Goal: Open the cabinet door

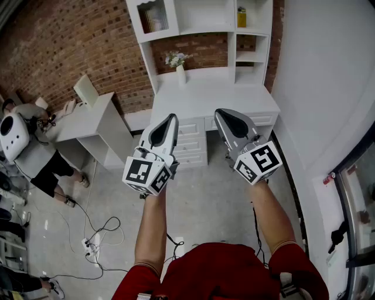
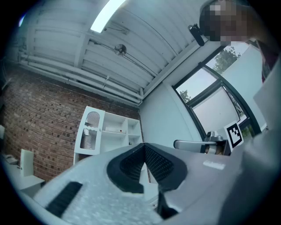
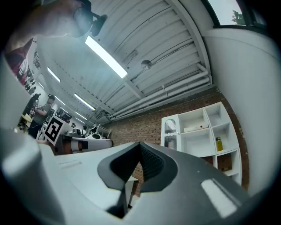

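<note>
The cabinet door [image 1: 153,17] is a white panel with an arched glass window, at the upper left of the white hutch over the desk [image 1: 217,94]. It looks closed and stands far from both grippers. It also shows in the left gripper view as the cabinet door [image 2: 90,134] and in the right gripper view as the cabinet door [image 3: 170,132]. My left gripper [image 1: 170,118] and right gripper [image 1: 219,112] are held side by side in the air in front of the desk, angled slightly upward. Both are shut with nothing between the jaws.
A vase of flowers [image 1: 178,61] stands on the desktop, with drawers [image 1: 190,146] below. A yellow bottle [image 1: 241,17] sits on an upper shelf. A white side table [image 1: 94,126] and a person [image 1: 35,152] are at the left. Cables [image 1: 99,234] lie on the floor. A white wall [image 1: 328,70] runs along the right.
</note>
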A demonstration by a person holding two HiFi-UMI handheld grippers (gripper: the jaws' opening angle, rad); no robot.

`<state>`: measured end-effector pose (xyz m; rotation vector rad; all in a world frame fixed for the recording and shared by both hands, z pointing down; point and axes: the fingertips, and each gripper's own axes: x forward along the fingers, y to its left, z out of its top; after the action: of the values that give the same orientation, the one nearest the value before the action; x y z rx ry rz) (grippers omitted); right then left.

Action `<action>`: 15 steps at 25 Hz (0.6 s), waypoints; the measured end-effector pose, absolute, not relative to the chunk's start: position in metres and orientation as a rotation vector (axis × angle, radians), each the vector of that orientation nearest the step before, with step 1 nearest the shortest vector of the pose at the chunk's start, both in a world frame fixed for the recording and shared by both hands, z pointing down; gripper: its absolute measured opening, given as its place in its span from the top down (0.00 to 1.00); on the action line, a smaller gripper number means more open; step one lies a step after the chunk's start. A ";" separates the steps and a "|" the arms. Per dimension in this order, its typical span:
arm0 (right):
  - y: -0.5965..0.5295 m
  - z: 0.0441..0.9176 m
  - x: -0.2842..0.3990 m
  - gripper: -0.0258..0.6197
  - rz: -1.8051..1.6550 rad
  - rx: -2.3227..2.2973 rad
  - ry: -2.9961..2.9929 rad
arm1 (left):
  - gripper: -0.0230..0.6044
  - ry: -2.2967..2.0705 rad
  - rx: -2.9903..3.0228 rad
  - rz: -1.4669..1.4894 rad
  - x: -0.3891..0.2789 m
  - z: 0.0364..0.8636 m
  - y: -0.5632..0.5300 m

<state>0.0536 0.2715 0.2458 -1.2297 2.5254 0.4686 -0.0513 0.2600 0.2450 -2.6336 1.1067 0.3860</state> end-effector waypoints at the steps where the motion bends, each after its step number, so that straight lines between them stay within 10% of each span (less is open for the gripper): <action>1: 0.272 0.246 0.053 0.94 0.468 -1.231 2.524 | 0.96 1.106 -2.632 0.386 -0.052 0.245 0.260; 15: 0.261 0.247 0.014 0.94 0.459 -1.217 2.523 | 0.96 1.106 -2.630 0.391 -0.093 0.247 0.254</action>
<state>0.0143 0.2614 0.2472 -1.2171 2.5228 0.4590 -0.0930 0.2543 0.2466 -2.6300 1.1055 0.3915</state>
